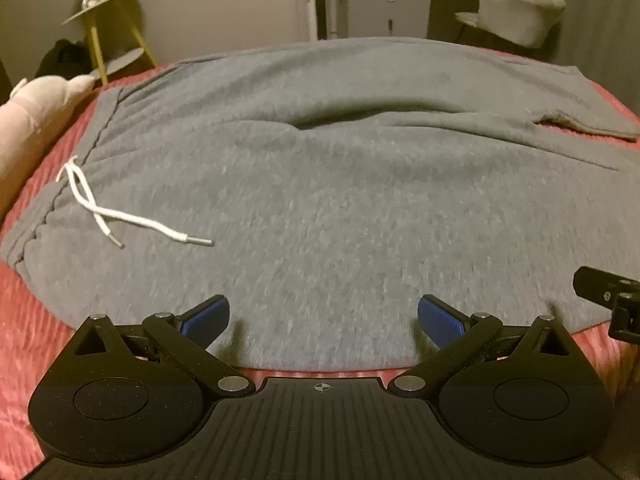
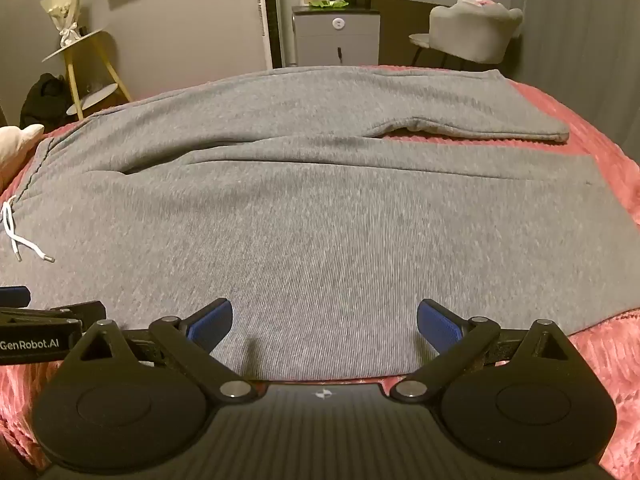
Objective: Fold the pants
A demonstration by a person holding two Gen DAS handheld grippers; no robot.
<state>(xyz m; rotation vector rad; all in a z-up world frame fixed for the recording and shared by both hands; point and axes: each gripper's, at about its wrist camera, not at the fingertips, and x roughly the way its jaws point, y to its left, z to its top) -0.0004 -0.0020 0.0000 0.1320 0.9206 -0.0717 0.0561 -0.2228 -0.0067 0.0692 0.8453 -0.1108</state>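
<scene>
Grey sweatpants lie spread flat on a pink bedspread, waistband to the left with a white drawstring, legs running to the right. My left gripper is open and empty over the near edge of the pants by the waist end. My right gripper is open and empty over the near edge of the near leg. The far leg lies apart, with a strip of bedspread between the cuffs. Each gripper shows at the edge of the other's view: the right gripper, the left gripper.
A pale pillow lies at the bed's left. Beyond the bed stand a yellow side table with a bouquet, a grey cabinet and a grey chair. The bedspread shows at the near right.
</scene>
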